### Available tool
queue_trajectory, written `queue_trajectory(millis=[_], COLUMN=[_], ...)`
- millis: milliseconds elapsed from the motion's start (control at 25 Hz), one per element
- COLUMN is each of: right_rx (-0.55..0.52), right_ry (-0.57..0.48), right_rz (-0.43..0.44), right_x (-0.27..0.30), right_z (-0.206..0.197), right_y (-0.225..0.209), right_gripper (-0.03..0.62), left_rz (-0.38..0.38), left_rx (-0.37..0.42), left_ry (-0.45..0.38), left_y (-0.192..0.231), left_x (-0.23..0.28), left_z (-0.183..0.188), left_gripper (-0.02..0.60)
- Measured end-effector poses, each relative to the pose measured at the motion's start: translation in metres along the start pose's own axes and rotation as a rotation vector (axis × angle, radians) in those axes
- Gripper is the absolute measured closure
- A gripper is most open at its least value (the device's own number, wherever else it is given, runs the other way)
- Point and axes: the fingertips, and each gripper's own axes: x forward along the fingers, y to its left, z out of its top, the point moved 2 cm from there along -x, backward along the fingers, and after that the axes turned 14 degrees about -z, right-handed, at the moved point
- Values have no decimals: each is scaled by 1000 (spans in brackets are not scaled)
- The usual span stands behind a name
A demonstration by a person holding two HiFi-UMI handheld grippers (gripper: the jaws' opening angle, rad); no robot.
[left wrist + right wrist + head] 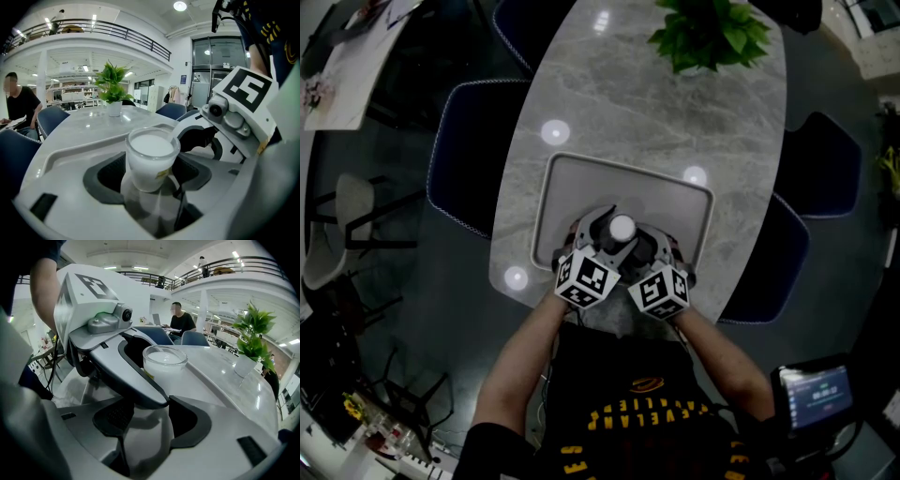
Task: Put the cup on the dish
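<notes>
My left gripper point(150, 182) has its jaws wide apart, and the cup point(151, 157) stands upright between them, clear of both pads. It sits on the tray point(572, 178) by the near edge. My right gripper point(154, 427) also has its jaws apart, with the cup just ahead of them.

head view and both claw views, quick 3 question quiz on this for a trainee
1. True or false: the cup stands on the tray, between the left claw's jaws.
2. What stands at the far end of the marble table? A) potted plant B) kettle C) laptop
3. Fill in: the right claw's jaws stand ____, gripping nothing.

Key: 1 true; 2 A; 3 open.
</notes>
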Motion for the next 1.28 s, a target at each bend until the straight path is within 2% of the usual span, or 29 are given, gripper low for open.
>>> queue_trajectory(millis=[600,760,1080,1120,1160,1280], right_rx=[51,69,275,291,308,365], right_ry=[-25,-52,-124,-138,-152,-189], right_rz=[-2,-12,44,42,39,40], right_x=[-21,-33,-64,-69,-75,-91], right_z=[2,7,17,18,20,26], right_y=[-1,-2,-6,-8,-11,-16], right_gripper=[367,367,368,405,470,556], left_rz=[72,122,212,218,222,230], left_rx=[-62,-109,-228,-238,-251,-284], left_ry=[-15,-49,-133,-145,-159,-211], left_y=[-9,-11,-31,-36,-41,-55], left_x=[-22,-38,-79,-83,-87,-99], left_z=[-6,-3,0,2,4,13], left_gripper=[279,279,279,281,281,281])
